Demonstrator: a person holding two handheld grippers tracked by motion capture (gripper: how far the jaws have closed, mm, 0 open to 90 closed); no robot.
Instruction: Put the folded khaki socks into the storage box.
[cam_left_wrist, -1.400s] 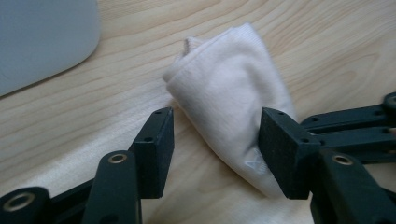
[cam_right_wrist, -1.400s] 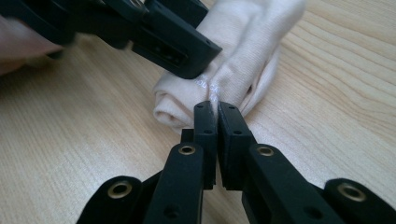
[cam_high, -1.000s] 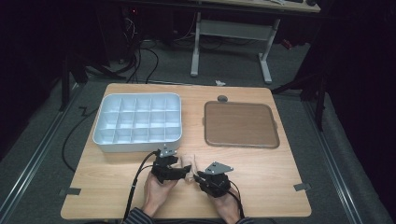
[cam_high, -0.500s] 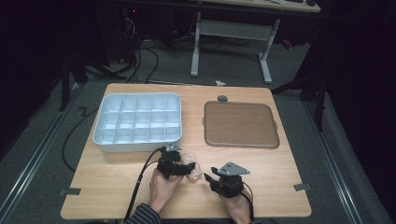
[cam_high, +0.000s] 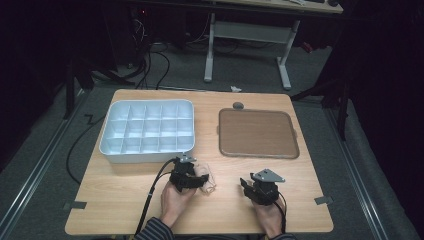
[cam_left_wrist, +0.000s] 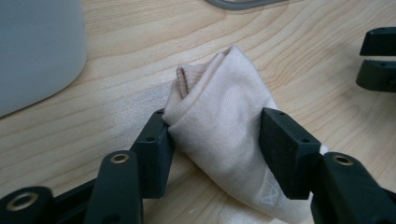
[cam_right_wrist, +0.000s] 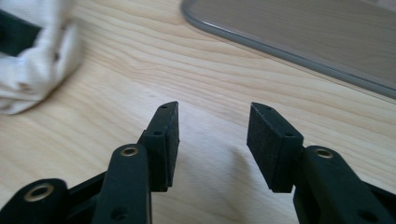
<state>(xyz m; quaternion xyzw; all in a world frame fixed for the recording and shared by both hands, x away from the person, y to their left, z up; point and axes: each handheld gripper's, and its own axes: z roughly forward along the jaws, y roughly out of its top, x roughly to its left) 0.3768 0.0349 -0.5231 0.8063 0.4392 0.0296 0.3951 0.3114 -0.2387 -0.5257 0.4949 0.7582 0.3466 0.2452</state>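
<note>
A folded beige sock (cam_left_wrist: 219, 98) lies on the wooden table (cam_high: 120, 200) with my left gripper (cam_left_wrist: 219, 140) shut on it, both jaws pressing into the fabric. In the high view the left gripper (cam_high: 199, 179) sits just in front of the white tray, and the sock (cam_high: 209, 184) bulges out to its right. My right gripper (cam_high: 245, 186) rests further right near the front edge. In its own view the right gripper (cam_right_wrist: 212, 140) is open over bare wood, with the sock (cam_right_wrist: 37, 60) off to its upper left.
A white compartment tray (cam_high: 145, 155) stands at the back left, close behind the left gripper. A flat brown tray (cam_high: 257, 132) lies at the back right, and its rim (cam_right_wrist: 280, 51) runs just beyond the right gripper. A small grey disc (cam_high: 238, 105) sits behind it.
The right gripper has drawn away from the left one, moving right and toward the front edge. The left gripper stays in place with the sock held.
</note>
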